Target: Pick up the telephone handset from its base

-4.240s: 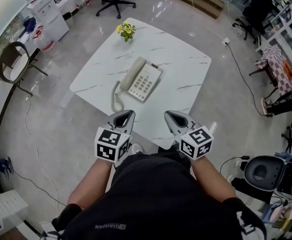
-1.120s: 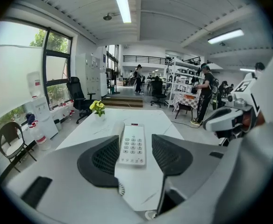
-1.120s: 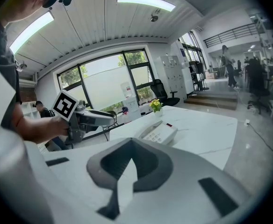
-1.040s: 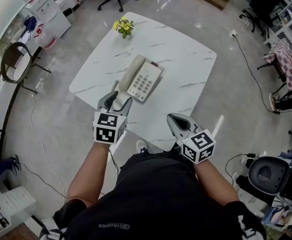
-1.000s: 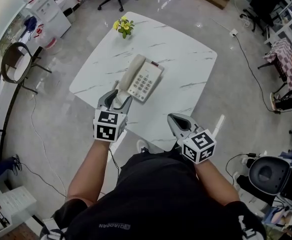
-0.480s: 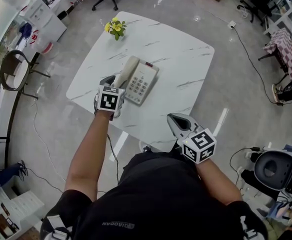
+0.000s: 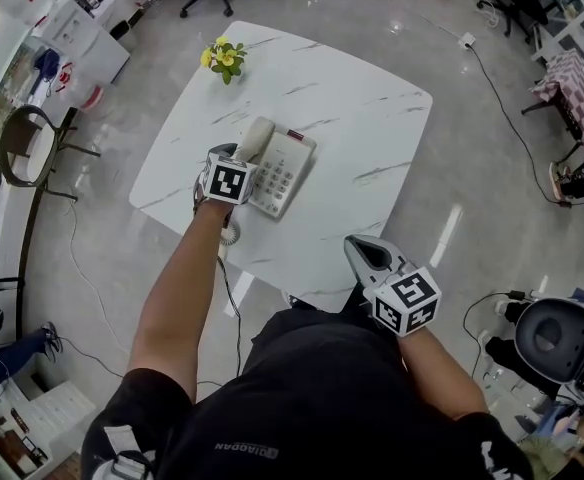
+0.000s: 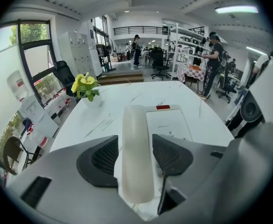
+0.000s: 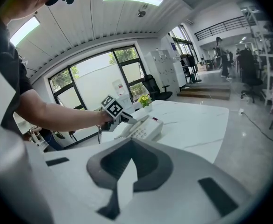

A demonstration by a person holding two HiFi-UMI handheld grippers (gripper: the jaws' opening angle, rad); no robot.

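Observation:
A cream telephone with a keypad base (image 7: 284, 168) sits on the white marble table (image 7: 372, 118). Its handset (image 7: 256, 135) rests along the base's left side. My left gripper (image 7: 236, 154) has reached over the handset's near end. In the left gripper view the handset (image 8: 137, 143) lies lengthwise between the two dark pads of that gripper (image 8: 136, 155), which is open and straddles it, with a thin strip of table showing at the left pad. My right gripper (image 7: 358, 247) hangs back beside the table's near edge, shut and empty; in its own view (image 9: 131, 148) the phone (image 9: 145, 127) shows beyond it.
A small pot of yellow flowers (image 7: 222, 58) stands at the table's far left corner. The phone's coiled cord (image 7: 230, 234) trails off the near left edge. A chair (image 7: 22, 138) stands left on the shiny floor, and cables run along the floor to the right (image 7: 492, 78).
My left gripper has travelled forward from the table's near edge to the phone and now straddles the handset. The right gripper has stayed near the person's body.

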